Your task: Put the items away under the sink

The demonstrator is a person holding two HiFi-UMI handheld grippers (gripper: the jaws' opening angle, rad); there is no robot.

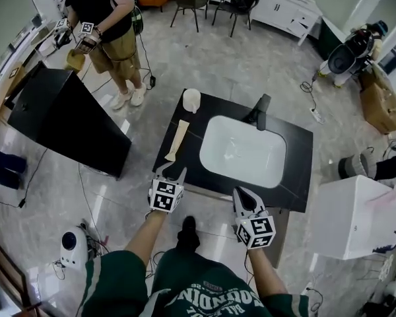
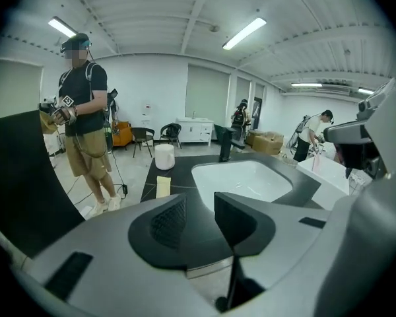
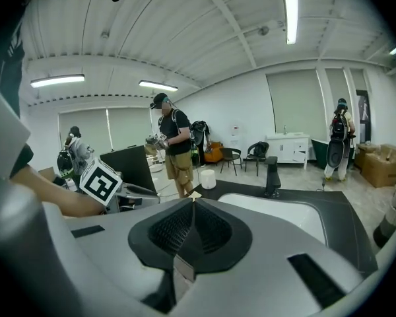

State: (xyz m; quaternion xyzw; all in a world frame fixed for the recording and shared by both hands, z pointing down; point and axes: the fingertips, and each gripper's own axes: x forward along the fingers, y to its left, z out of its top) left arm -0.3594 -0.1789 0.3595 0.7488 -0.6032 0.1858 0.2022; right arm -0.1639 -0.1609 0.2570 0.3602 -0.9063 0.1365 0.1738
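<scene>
Items: a white cup stands upright at the far left corner of the counter, upper middle of the head view; a flat beige strip lies lengthwise just below it along the counter's left side; the two are near each other but apart; what the strip is made of cannot be told
Sink: a white basin is set in the black counter, right of the strip; a dark tap stands at its far rim
Left tongs: the left gripper is low in the head view, just off the counter's near left corner, pointing at the strip; its jaws stand a little spread with only bare counter showing in the gap; it touches neither item
Right tongs: the right gripper is at the counter's near edge, below the basin; its jaws are pressed together with nothing between them
Wearer: both forearms reach up from the bottom edge out of a green shirt
Left of frame: a black slanted panel stands well apart from the counter; a second person stands beyond it at upper left
Right of frame: a white box stands just beside the counter
Top of frame: two dark chairs and a white cabinet
</scene>
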